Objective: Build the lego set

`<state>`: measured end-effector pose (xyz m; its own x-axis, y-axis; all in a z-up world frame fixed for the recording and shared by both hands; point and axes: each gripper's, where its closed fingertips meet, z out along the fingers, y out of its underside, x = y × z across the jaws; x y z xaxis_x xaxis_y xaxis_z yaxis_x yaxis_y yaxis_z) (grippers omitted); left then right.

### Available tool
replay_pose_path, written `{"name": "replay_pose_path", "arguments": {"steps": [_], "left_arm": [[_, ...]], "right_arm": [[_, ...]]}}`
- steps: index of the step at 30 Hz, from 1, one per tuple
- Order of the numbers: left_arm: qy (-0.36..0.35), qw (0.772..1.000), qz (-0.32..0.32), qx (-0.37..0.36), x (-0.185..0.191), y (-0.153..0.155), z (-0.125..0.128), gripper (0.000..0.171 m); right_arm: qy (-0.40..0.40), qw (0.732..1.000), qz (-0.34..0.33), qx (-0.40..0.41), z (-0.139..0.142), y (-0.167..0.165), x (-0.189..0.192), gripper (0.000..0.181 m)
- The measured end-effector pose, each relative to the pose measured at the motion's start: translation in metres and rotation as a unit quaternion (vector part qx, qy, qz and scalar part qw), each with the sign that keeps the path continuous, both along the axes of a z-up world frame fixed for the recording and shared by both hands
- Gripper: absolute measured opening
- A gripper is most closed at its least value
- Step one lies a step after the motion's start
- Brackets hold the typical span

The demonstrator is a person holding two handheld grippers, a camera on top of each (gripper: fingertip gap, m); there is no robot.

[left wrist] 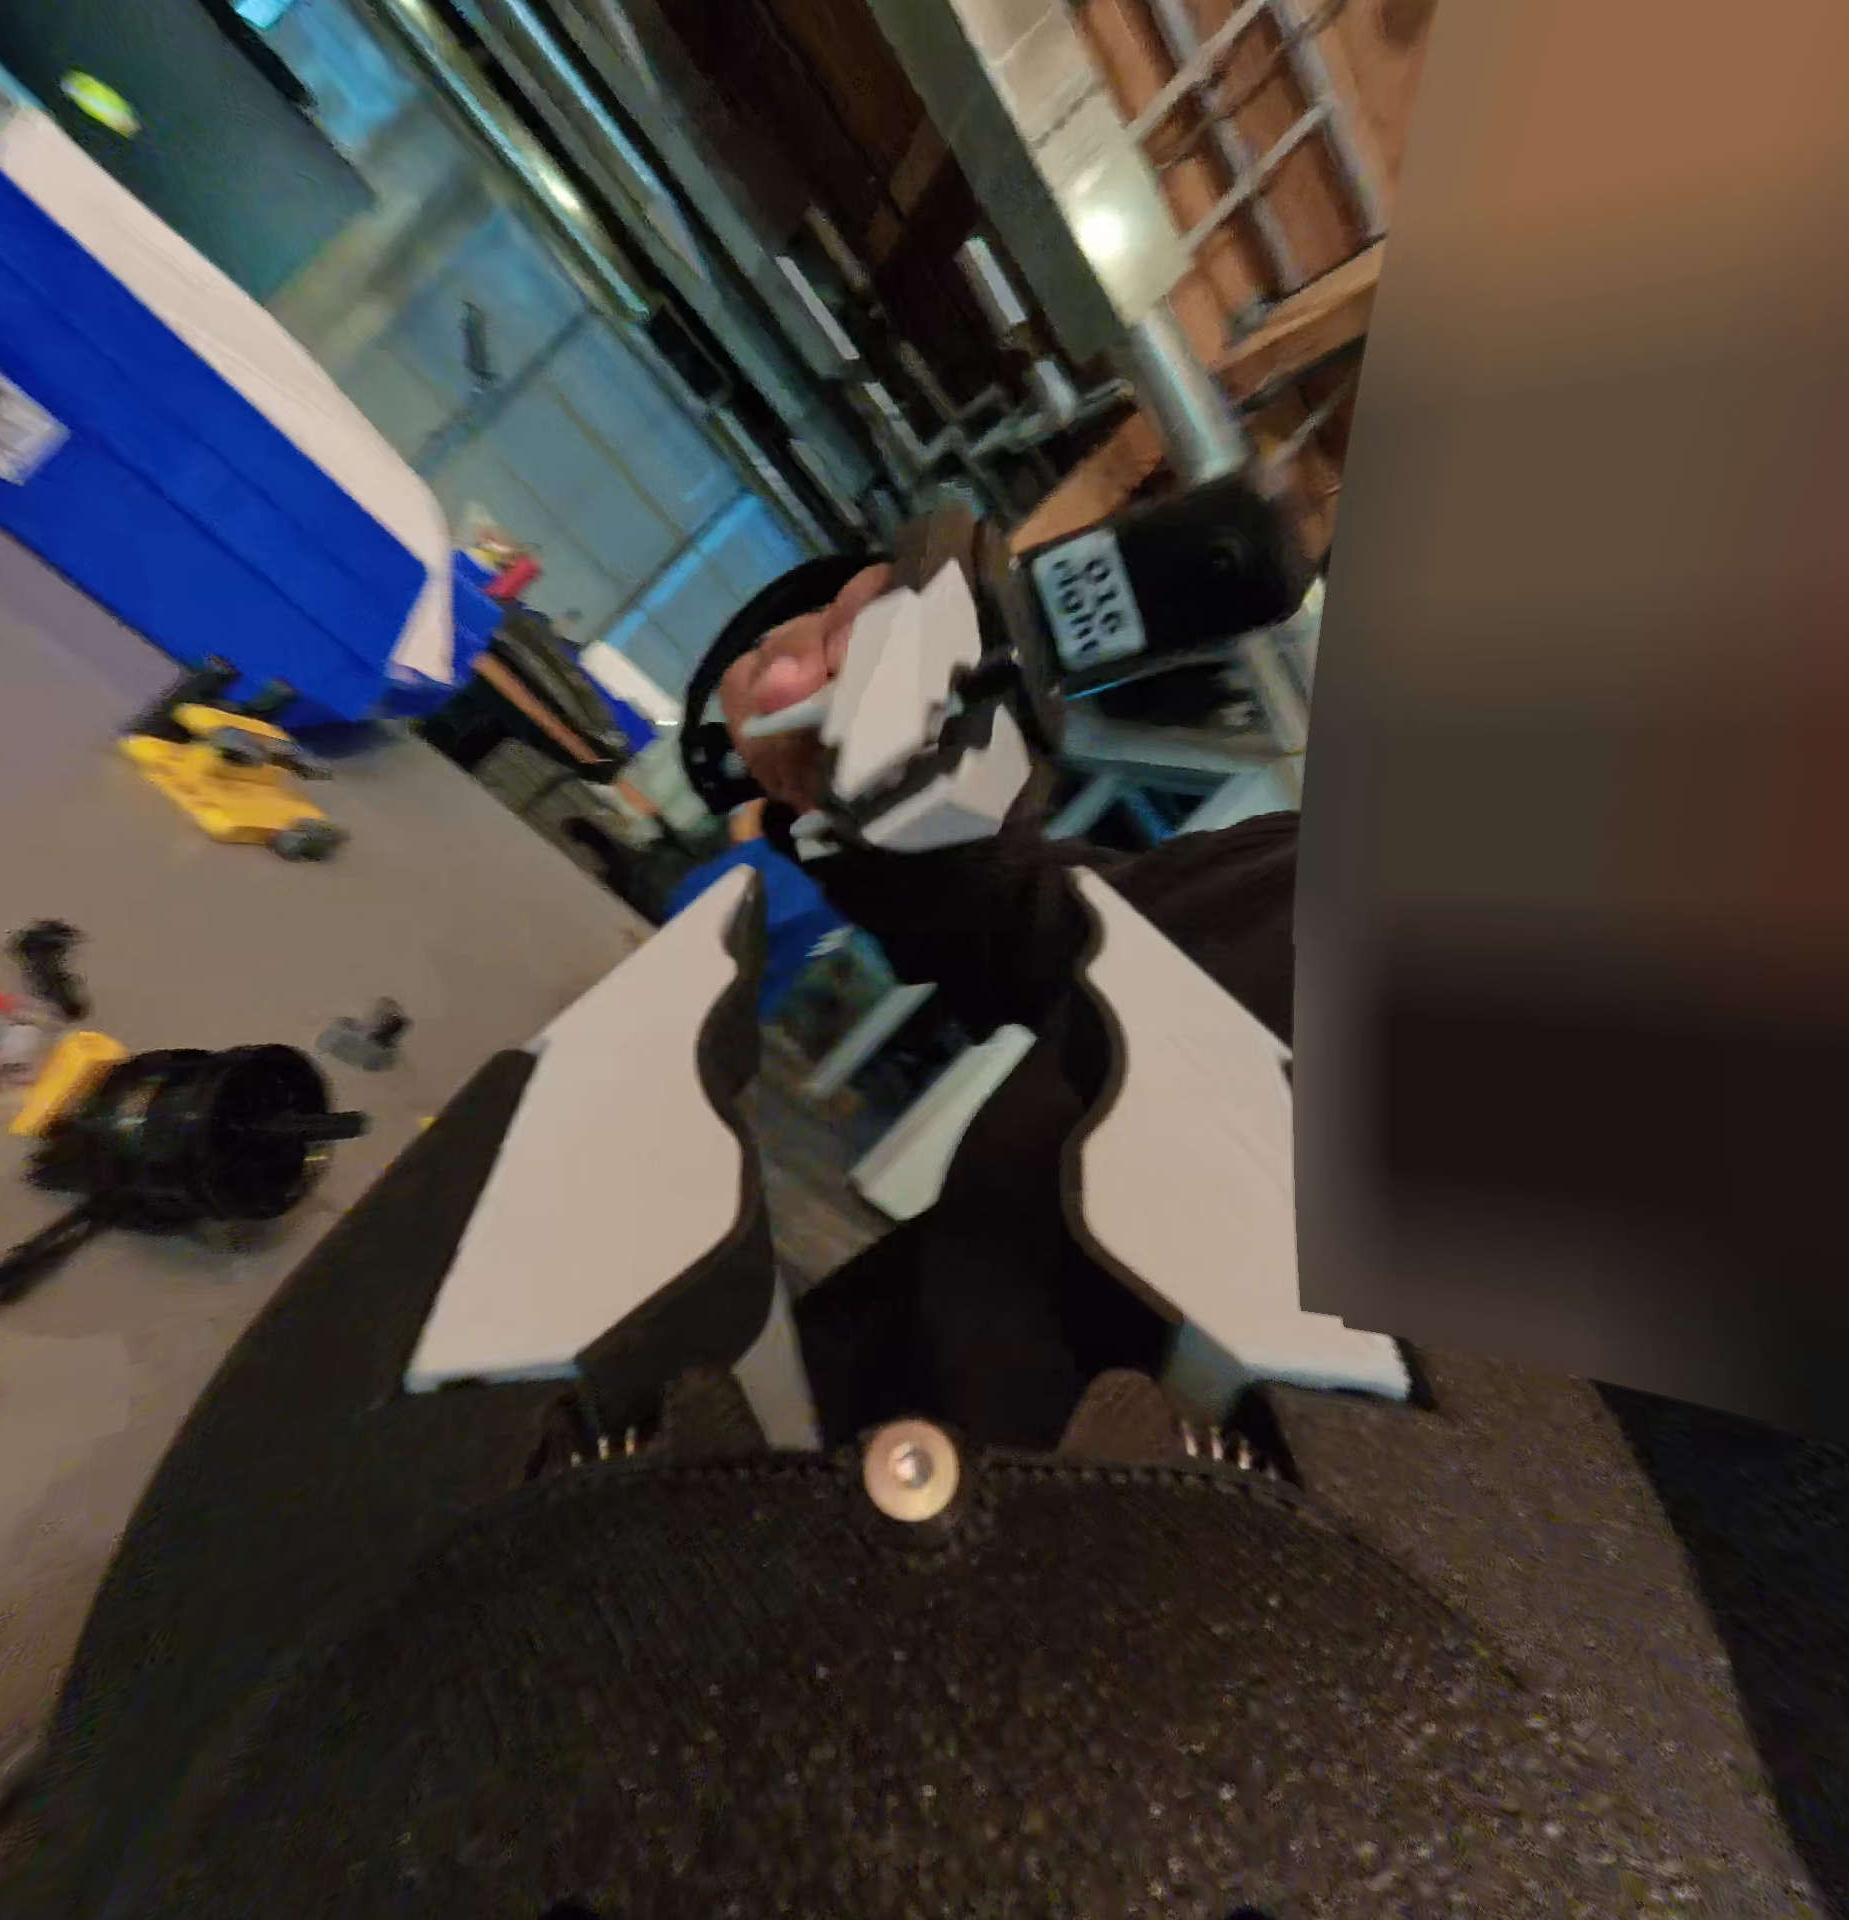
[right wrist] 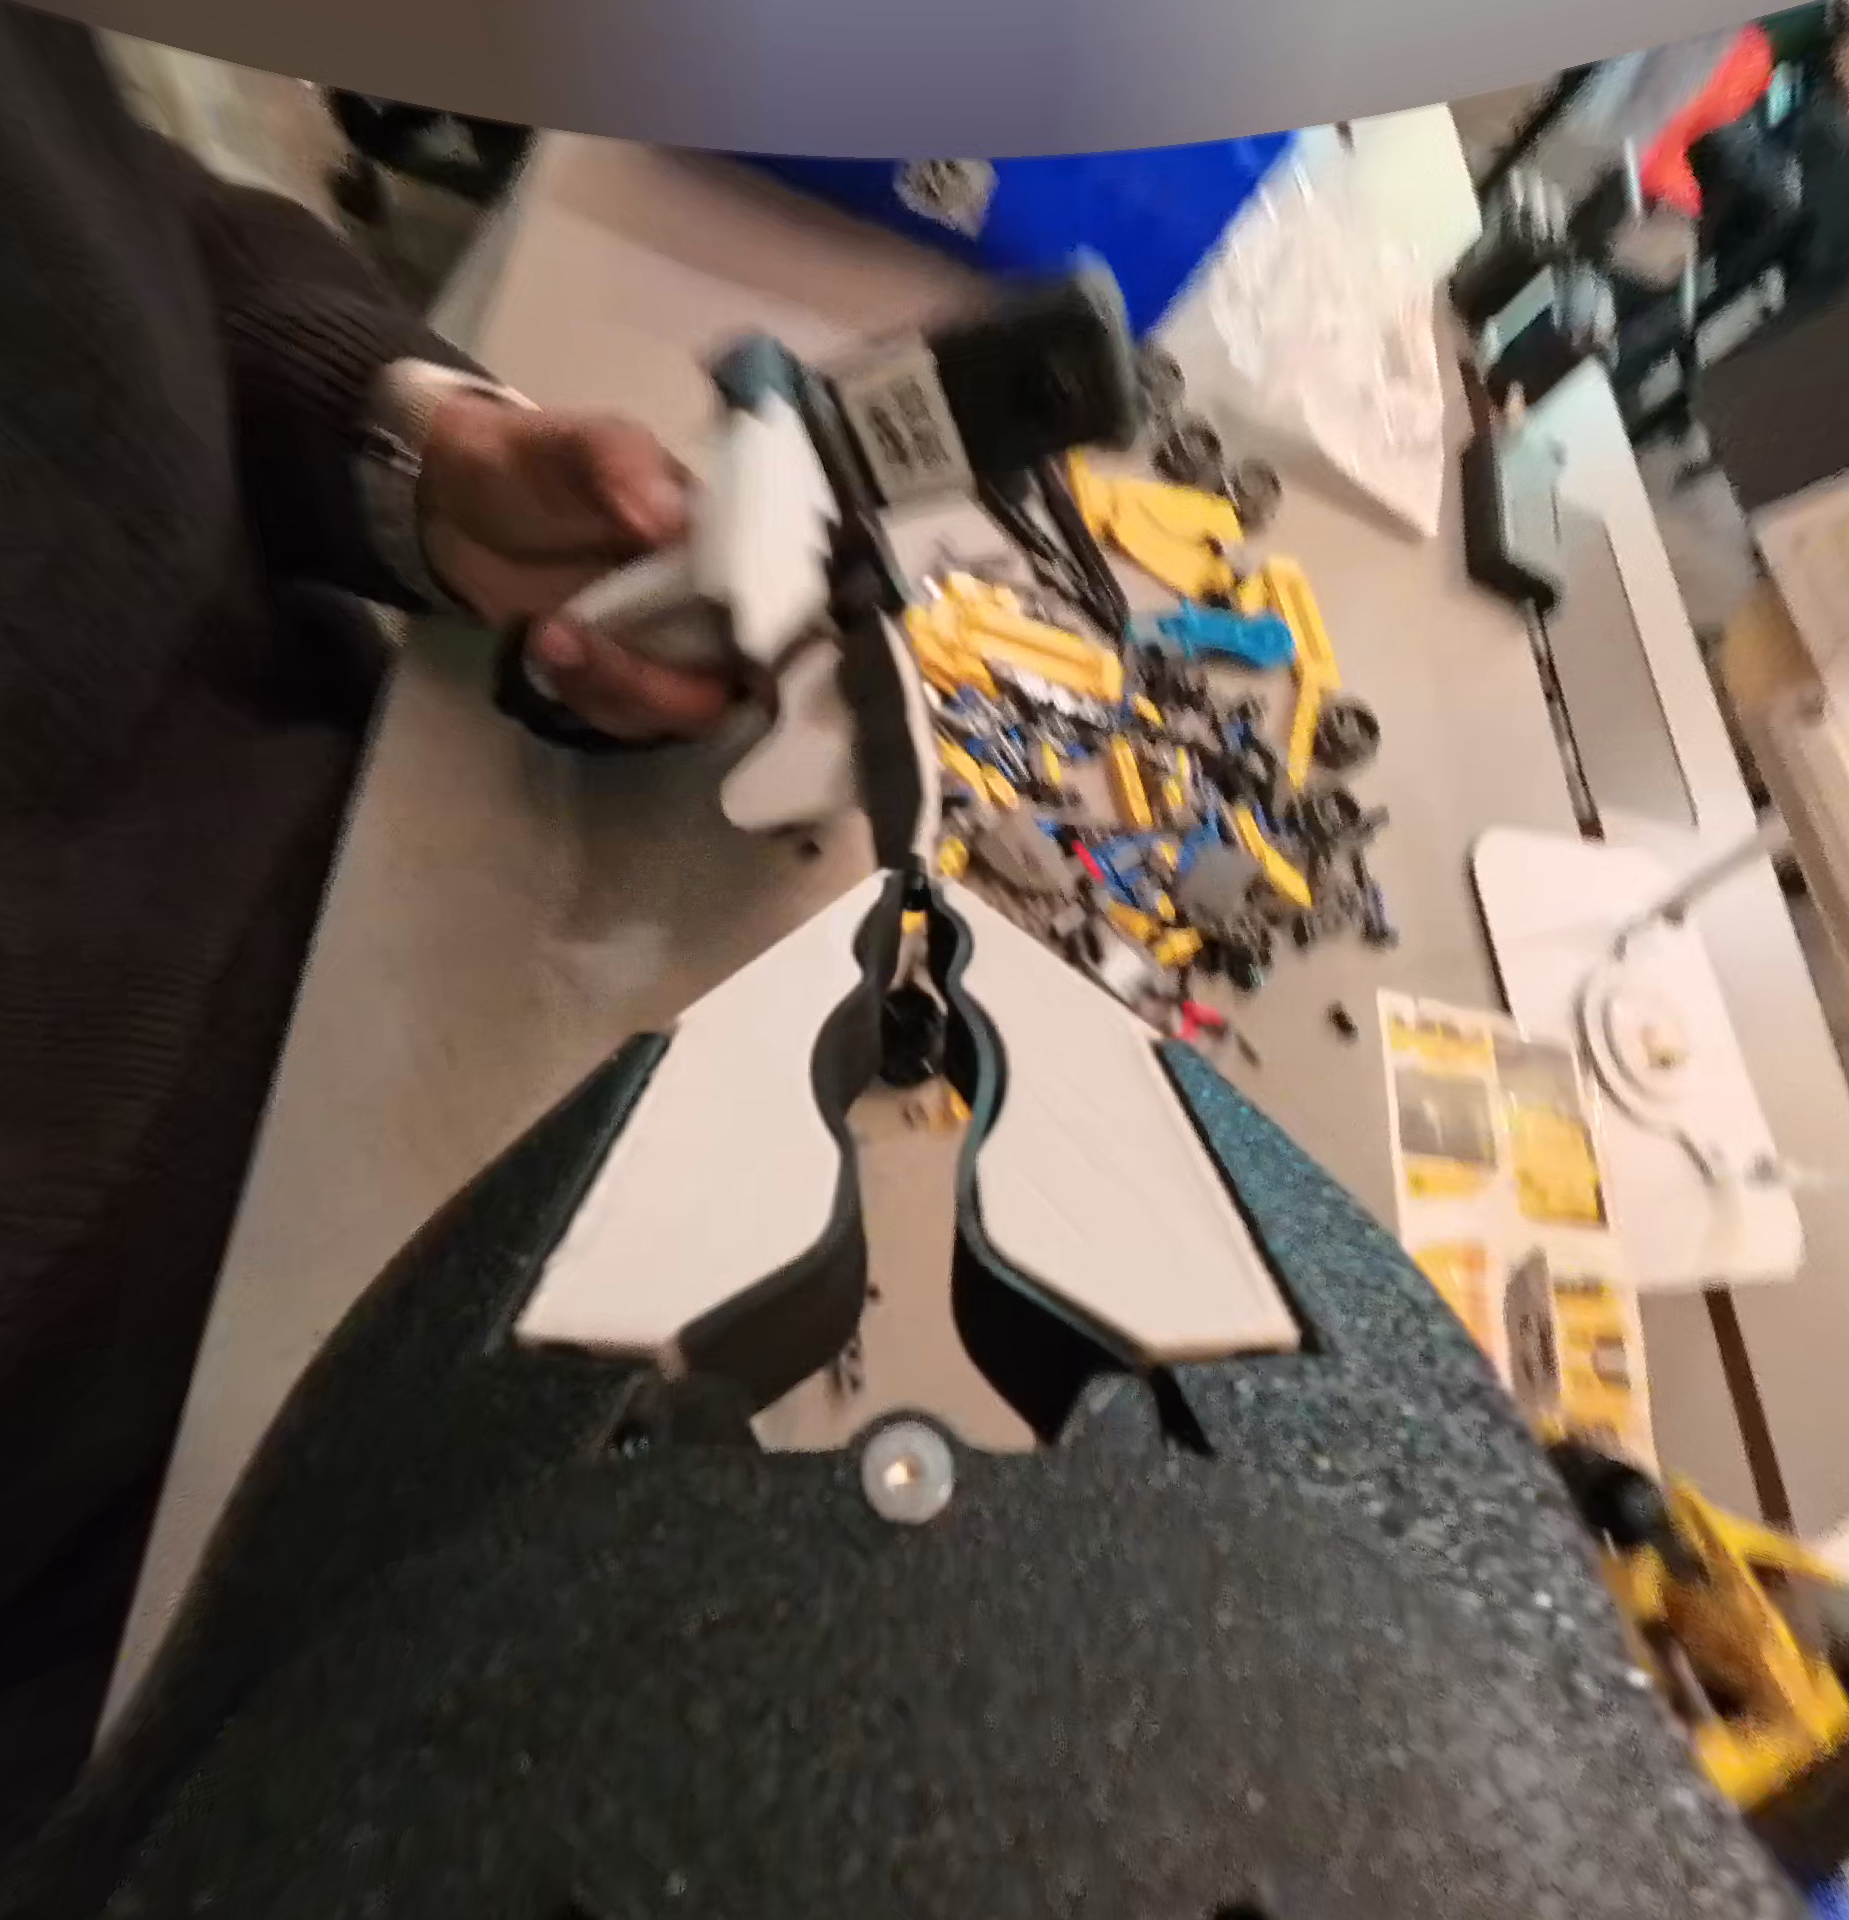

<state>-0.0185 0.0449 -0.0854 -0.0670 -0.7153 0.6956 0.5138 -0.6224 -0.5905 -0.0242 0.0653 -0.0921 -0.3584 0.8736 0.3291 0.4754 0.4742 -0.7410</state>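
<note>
A grey tabletop [right wrist: 546,935] spreads under both tools. Ahead of the right gripper [right wrist: 912,888], a little to its right, lies a loose heap of yellow, blue and black plastic building pieces [right wrist: 1138,748]. Printed yellow-and-white leaflets [right wrist: 1491,1122] lie nearer on the right. The right gripper's white fingers are drawn almost together at the tips. A small black-and-yellow bit [right wrist: 907,1013] shows in the slit between them, but blur hides whether it is pinched or only lies behind. The left gripper [left wrist: 912,904] stands with its jaws spread wide and nothing between them. It points toward the right gripper, and a black ribbed cylindrical part [left wrist: 193,1132] lies off to its left. Such pieces are probably light, stiff and smooth, apt to slip, and best pinched across flat opposite faces.
</note>
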Motion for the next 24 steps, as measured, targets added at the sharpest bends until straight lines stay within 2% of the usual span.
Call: {"name": "replay_pose_path", "arguments": {"steps": [3, 5, 8, 11, 13, 24], "left_arm": [[0.096, 0.992, 0.064, 0.044, 0.005, 0.004, -0.008, 0.064], [0.156, 0.981, 0.099, 0.066, 0.008, 0.007, -0.016, 0.064], [0.216, 0.965, 0.125, 0.082, 0.011, 0.010, -0.025, 0.060], [0.237, 0.961, 0.119, 0.080, 0.015, 0.011, -0.031, 0.059], [0.236, 0.962, 0.116, 0.077, 0.015, 0.010, -0.032, 0.058], [0.223, 0.967, 0.102, 0.064, 0.016, 0.010, -0.032, 0.055]], "right_arm": [[-0.086, 0.993, -0.079, 0.026, -0.020, 0.047, 0.016, 0.003], [-0.190, 0.975, -0.110, 0.036, -0.047, 0.069, 0.038, 0.003], [-0.315, 0.942, -0.109, 0.033, -0.085, 0.072, 0.069, 0.003], [-0.391, 0.915, -0.087, 0.045, -0.107, 0.064, 0.086, 0.003], [-0.417, 0.904, -0.086, 0.033, -0.114, 0.058, 0.088, 0.003], [-0.445, 0.891, -0.094, 0.004, -0.122, 0.056, 0.083, 0.003]]}}
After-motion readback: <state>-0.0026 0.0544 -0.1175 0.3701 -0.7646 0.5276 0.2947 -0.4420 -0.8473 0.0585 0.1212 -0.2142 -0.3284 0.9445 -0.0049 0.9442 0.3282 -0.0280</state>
